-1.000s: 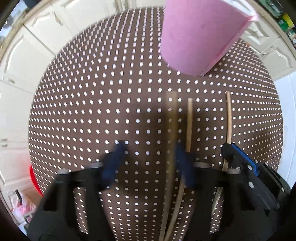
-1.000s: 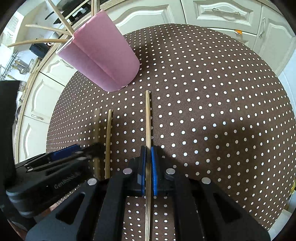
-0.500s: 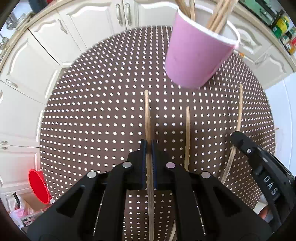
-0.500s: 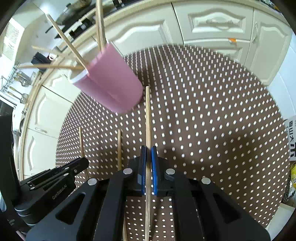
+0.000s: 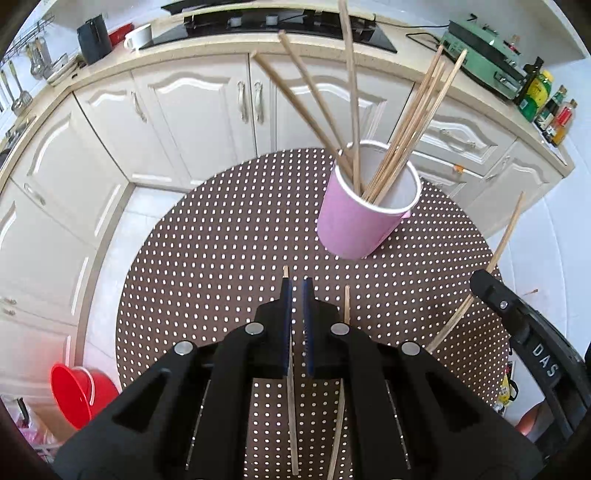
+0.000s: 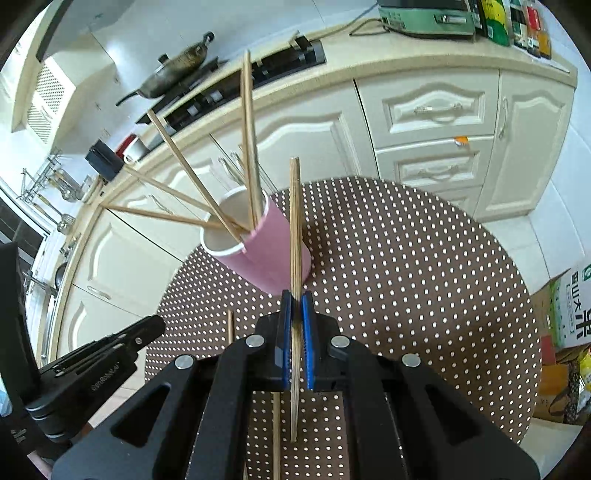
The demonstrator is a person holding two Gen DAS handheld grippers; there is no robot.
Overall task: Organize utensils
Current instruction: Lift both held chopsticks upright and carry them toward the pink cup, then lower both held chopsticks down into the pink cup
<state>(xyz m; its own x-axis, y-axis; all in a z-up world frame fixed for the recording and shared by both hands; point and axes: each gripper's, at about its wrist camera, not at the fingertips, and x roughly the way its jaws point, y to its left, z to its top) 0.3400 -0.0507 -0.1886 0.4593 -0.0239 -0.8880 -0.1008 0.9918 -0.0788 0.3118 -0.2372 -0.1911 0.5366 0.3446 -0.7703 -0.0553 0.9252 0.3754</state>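
A pink paper cup (image 5: 358, 229) (image 6: 273, 254) with several chopsticks in it stands on the round dotted tablecloth (image 5: 203, 277). My right gripper (image 6: 294, 295) is shut on one chopstick (image 6: 294, 221), held off the cloth in front of the cup. From the left wrist view, that gripper (image 5: 480, 280) and its stick (image 5: 506, 240) are at the right. My left gripper (image 5: 295, 288) is shut well above the cloth, with nothing showing in the slit between its pads. Two chopsticks lie on the cloth below it, one (image 5: 291, 417) under its left finger, the other (image 5: 346, 302) beside it.
White cabinets (image 5: 192, 110) and a counter with a stove (image 5: 258, 22) curve round the table's far side. A red bucket (image 5: 79, 391) stands on the floor at the left. A cardboard box (image 6: 569, 306) sits on the floor at the right.
Both grippers have risen away from the cloth. The left one closed around a chopstick, then came up while that stick stayed on the cloth. The right one lifted its chopstick.
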